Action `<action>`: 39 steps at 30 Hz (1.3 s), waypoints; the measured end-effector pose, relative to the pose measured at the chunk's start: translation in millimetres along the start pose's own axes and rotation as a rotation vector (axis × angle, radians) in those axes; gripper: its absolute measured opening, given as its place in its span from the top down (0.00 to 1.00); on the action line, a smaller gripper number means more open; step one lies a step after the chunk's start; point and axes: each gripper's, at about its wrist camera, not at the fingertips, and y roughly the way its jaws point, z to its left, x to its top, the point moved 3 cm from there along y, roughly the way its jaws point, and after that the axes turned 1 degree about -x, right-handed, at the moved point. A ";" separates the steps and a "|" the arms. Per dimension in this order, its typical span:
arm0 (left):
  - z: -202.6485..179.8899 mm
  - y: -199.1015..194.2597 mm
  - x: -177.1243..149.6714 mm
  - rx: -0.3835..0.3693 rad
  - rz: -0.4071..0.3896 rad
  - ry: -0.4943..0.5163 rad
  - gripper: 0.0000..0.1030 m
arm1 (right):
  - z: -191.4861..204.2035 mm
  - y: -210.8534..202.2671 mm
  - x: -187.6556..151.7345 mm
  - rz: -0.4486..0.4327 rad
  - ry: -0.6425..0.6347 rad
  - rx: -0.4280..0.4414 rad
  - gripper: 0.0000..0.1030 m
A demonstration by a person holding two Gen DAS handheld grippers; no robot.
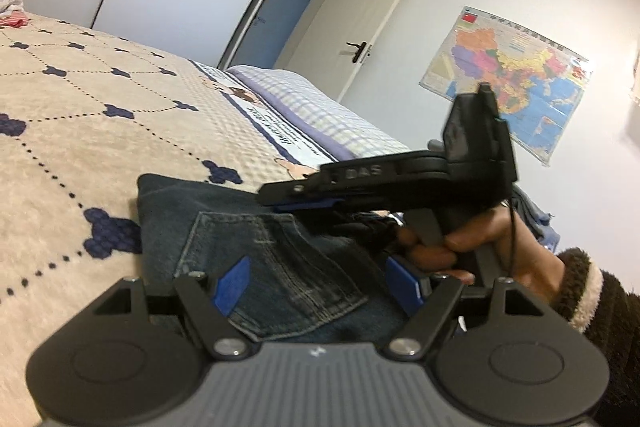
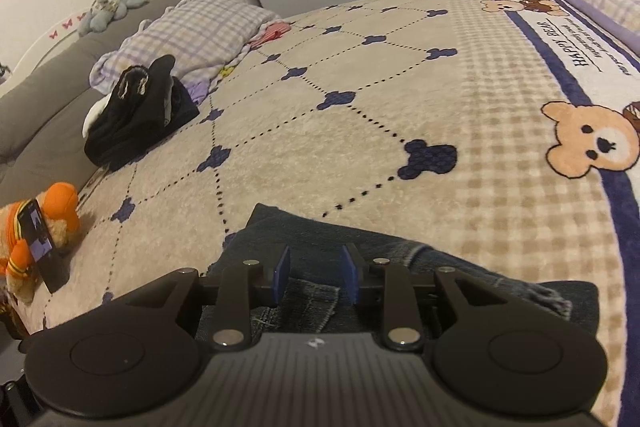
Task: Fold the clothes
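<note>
Your jeans (image 1: pixel 256 251) lie folded on the blanket (image 1: pixel 80 115), back pocket up, near the bed's edge. Your left gripper (image 1: pixel 320 287) hangs over them with its blue pads (image 1: pixel 234 285) wide apart and nothing between them. Your right gripper (image 2: pixel 314 273) sits above the same jeans (image 2: pixel 360 247), its jaws partly apart and gripping nothing; denim shows in the gap below. From the left camera you see your right hand (image 1: pixel 480 239) holding that gripper's handle, a fleece cuff (image 1: pixel 584 291) at the wrist. A black pile of clothes (image 2: pixel 136 111) rests well apart, by the checked pillow (image 2: pixel 192 27).
</note>
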 end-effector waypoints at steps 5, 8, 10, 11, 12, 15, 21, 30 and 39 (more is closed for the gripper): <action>6.4 1.7 6.5 0.031 -0.007 -0.013 0.25 | -4.2 -5.9 0.7 -0.014 0.008 -0.006 0.68; 13.0 4.9 11.3 0.048 -0.004 -0.031 0.25 | -5.5 -9.0 0.6 -0.018 0.002 -0.013 0.68; 17.4 6.6 15.2 0.061 -0.007 -0.048 0.25 | -7.2 -11.4 0.5 -0.022 0.004 -0.014 0.68; 19.4 7.2 17.0 0.067 -0.009 -0.057 0.24 | -8.3 -12.6 0.5 -0.023 0.007 -0.013 0.68; 21.7 7.9 18.6 0.072 -0.012 -0.067 0.24 | -9.7 -14.0 0.3 -0.024 0.011 -0.011 0.68; 28.4 10.4 20.4 0.088 -0.016 -0.099 0.24 | -13.8 -18.8 0.3 -0.030 0.029 -0.002 0.68; 37.6 11.6 21.3 0.139 0.004 -0.108 0.24 | -22.3 -35.4 0.9 -0.060 0.046 -0.012 0.66; 64.4 -0.1 25.4 0.203 -0.016 -0.188 0.24 | -46.0 -63.5 -2.7 -0.105 0.073 -0.063 0.63; 63.3 17.1 39.4 0.192 -0.034 -0.157 0.33 | -55.6 -85.6 -18.7 -0.119 0.039 -0.104 0.62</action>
